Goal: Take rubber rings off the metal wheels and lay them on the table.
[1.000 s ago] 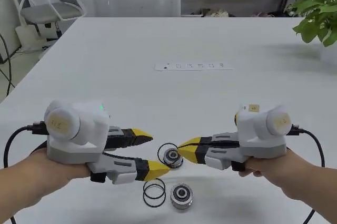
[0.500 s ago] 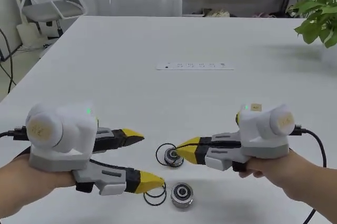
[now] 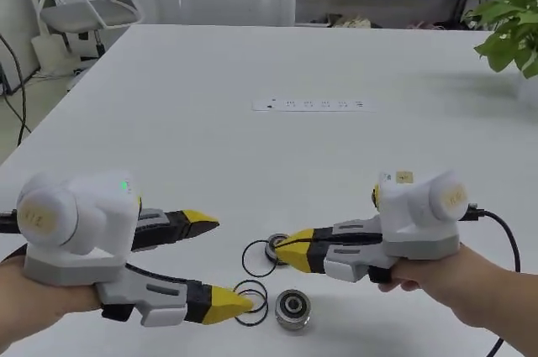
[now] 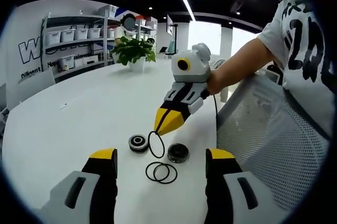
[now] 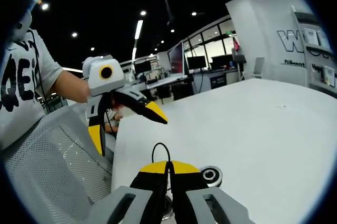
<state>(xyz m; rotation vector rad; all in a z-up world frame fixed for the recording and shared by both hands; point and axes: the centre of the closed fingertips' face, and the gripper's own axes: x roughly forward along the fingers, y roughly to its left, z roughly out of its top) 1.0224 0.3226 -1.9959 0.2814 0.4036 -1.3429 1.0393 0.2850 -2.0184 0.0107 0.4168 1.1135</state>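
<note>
The right gripper (image 3: 284, 249) has its yellow-tipped jaws pressed together, and a thin black rubber ring (image 3: 259, 258) is pinched between the tips. In the right gripper view the ring (image 5: 160, 153) rises as a loop out of the closed jaws. It hangs just beside the far metal wheel (image 3: 276, 246), on the side toward the left gripper, and is free of that wheel; whether its lower edge touches the table (image 3: 252, 164) cannot be told. The left gripper (image 3: 217, 263) has its jaws spread wide with nothing between them. Its lower tip lies just over two rubber rings (image 3: 252, 302), which sit flat on the table and overlap each other. Right beside that pair stands the near metal wheel (image 3: 292, 307), which lies on its side with its hub facing up. In the left gripper view the held ring (image 4: 155, 145) dangles from the tip of the right gripper (image 4: 169, 123) between the far metal wheel (image 4: 138, 142) and the near metal wheel (image 4: 178, 153), and the two loose rings (image 4: 161, 172) lie in front of them, closer to the open jaws. The right gripper view also takes in the left gripper (image 5: 126, 124), jaws apart, and the far wheel (image 5: 210, 175) next to the closed tips. Farther up the table lies a white power strip (image 3: 313, 105), and a potted plant (image 3: 508, 29) stands at the far right edge.
</note>
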